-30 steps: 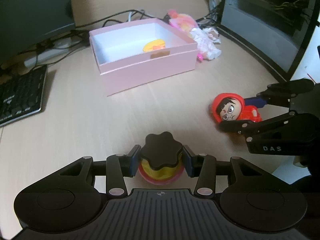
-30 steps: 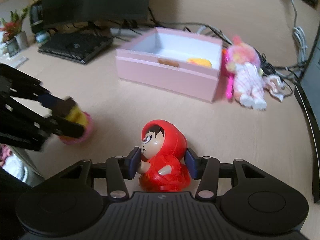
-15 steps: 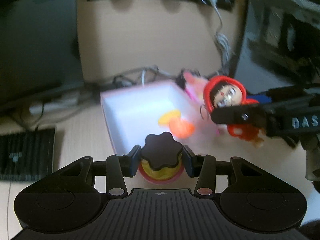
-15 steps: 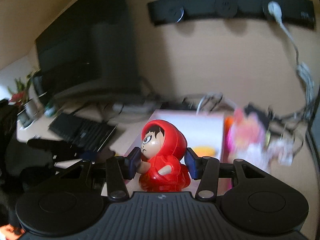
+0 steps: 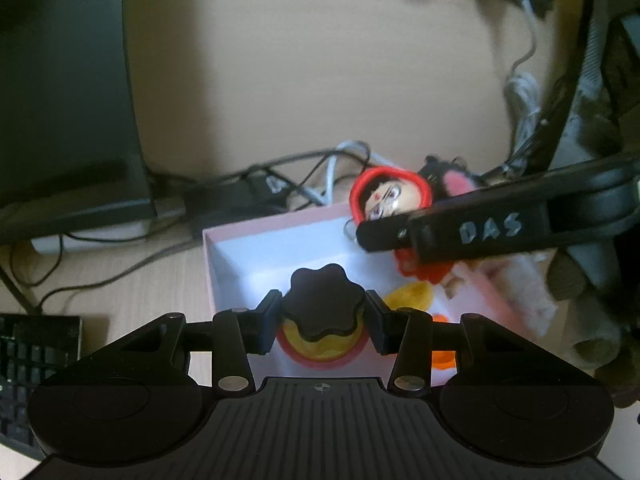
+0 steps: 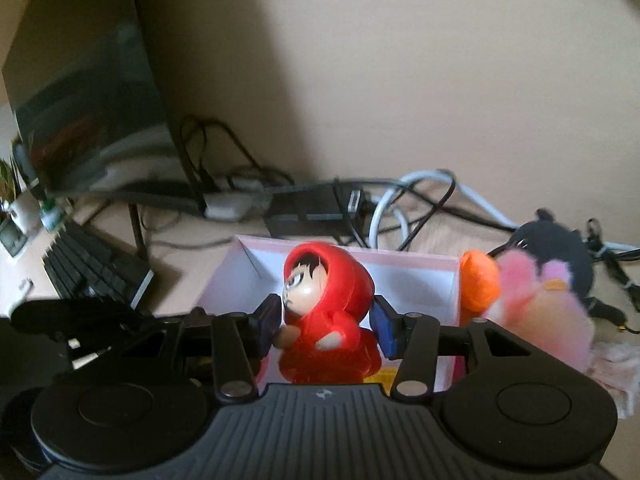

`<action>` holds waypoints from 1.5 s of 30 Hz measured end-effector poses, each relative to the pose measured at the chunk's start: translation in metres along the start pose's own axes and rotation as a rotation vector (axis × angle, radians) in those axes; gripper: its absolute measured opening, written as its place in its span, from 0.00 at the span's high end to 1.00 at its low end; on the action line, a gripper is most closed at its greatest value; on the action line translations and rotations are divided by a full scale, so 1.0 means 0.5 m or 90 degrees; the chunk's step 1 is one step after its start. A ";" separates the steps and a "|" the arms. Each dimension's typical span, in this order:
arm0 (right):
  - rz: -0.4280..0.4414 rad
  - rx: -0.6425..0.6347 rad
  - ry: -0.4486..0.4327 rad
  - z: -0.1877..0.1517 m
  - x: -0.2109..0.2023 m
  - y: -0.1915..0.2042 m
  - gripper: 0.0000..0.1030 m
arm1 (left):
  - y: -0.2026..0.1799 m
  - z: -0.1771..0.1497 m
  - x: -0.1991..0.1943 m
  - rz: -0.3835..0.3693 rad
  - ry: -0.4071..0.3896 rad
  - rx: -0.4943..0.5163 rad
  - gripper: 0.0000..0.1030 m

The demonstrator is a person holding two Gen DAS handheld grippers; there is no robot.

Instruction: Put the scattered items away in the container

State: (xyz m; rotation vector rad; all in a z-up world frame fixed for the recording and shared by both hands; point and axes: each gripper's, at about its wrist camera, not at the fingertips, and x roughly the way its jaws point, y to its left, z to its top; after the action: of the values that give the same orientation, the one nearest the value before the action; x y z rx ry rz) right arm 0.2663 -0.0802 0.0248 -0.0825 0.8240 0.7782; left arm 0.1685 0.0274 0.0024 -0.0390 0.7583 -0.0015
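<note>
The left hand-held gripper point(image 5: 323, 322) is closed on a small yellow-and-pink toy with a black flower-shaped cap point(image 5: 322, 307), held over the open pink box point(image 5: 256, 236) on the desk point(image 5: 100, 304). The right hand-held gripper point(image 6: 326, 326) clamps a red-hooded figurine point(image 6: 328, 316) by its sides, above the same box near its far right corner. A yellow piece point(image 5: 410, 296) lies inside the box. A pink plush doll point(image 6: 536, 312) lies just beside the box's right wall, with a keyboard point(image 6: 92, 272) to the left.

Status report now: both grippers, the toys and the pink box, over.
Left gripper shut on black-capped toy, right gripper shut on red-hooded figure. Both over pink box. Yellow piece already inside; nothing blocking.
</note>
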 end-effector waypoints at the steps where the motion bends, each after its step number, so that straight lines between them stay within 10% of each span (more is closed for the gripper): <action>1: -0.002 -0.002 -0.001 -0.003 0.003 -0.002 0.51 | 0.003 -0.001 0.000 0.001 0.002 -0.002 0.42; 8: -0.106 -0.034 -0.103 -0.037 -0.107 -0.054 0.32 | -0.002 -0.014 -0.055 -0.031 -0.001 -0.001 0.25; 17: -0.257 -0.114 -0.030 -0.197 -0.158 -0.105 0.36 | -0.081 -0.089 -0.093 -0.271 0.097 0.028 0.16; 30: -0.288 -0.146 -0.012 -0.207 -0.041 -0.097 0.31 | -0.063 -0.139 -0.008 -0.183 0.166 -0.028 0.11; 45: -0.076 0.258 -0.060 -0.257 -0.256 -0.208 0.39 | -0.105 -0.160 -0.035 -0.206 0.156 -0.009 0.09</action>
State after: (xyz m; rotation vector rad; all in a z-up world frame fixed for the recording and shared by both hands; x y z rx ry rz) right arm 0.1989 -0.2767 0.0006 0.2624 0.8641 0.4873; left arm 0.1013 -0.0275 -0.0418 -0.1771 0.9905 -0.3130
